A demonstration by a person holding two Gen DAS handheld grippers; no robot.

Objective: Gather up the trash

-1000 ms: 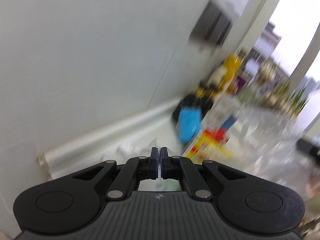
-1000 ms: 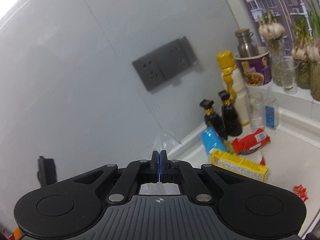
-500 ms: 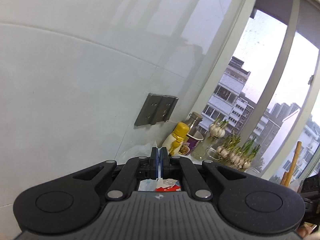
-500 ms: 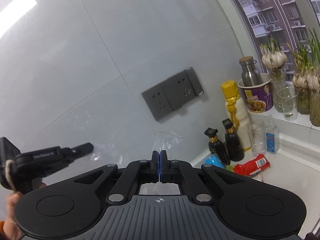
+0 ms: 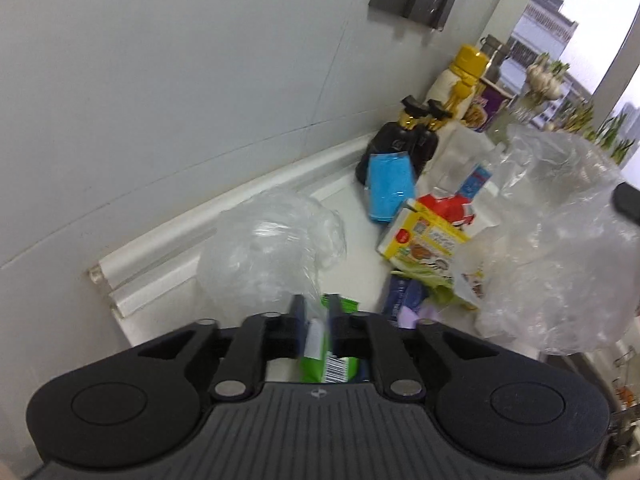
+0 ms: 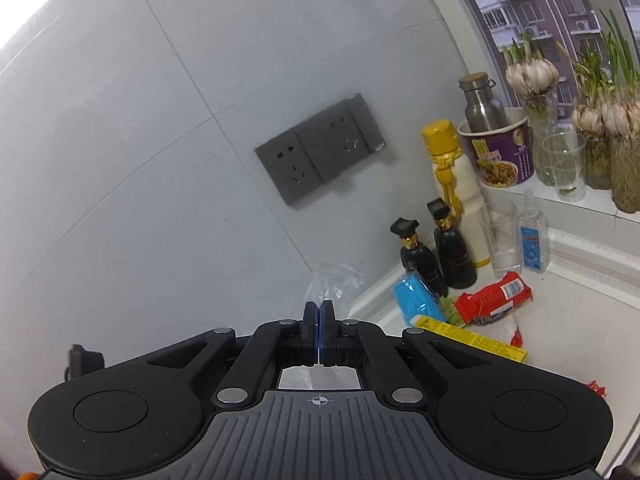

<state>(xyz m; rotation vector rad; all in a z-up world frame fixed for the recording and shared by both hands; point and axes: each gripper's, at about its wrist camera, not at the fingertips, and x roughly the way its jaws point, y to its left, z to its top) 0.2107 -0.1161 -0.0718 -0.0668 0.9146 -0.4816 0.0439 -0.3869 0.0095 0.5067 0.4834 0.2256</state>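
Note:
My left gripper (image 5: 317, 320) points down at the counter and its jaws are opening. A fold of the clear plastic bag (image 5: 272, 248) lies loosely in the gap, over a green wrapper (image 5: 320, 364). The bag's other side (image 5: 560, 240) hangs at the right. My right gripper (image 6: 319, 316) is shut on a bag edge (image 6: 334, 280) that pokes up past its tips. The trash pile holds a yellow box (image 5: 424, 236), a red wrapper (image 6: 494, 298) and a blue packet (image 5: 390, 188).
Two black bottles (image 6: 436, 248), a yellow-capped bottle (image 6: 452, 184), a purple noodle cup (image 6: 500, 152) and jars of sprouting garlic (image 6: 536, 80) line the back corner and sill. Grey wall sockets (image 6: 320, 148) sit above the counter. Small red scraps (image 6: 596, 388) lie at the right.
The left wrist view swung up to the wall and window, then back down to the counter, and its jaws have parted. The right gripper stays shut and nearly still.

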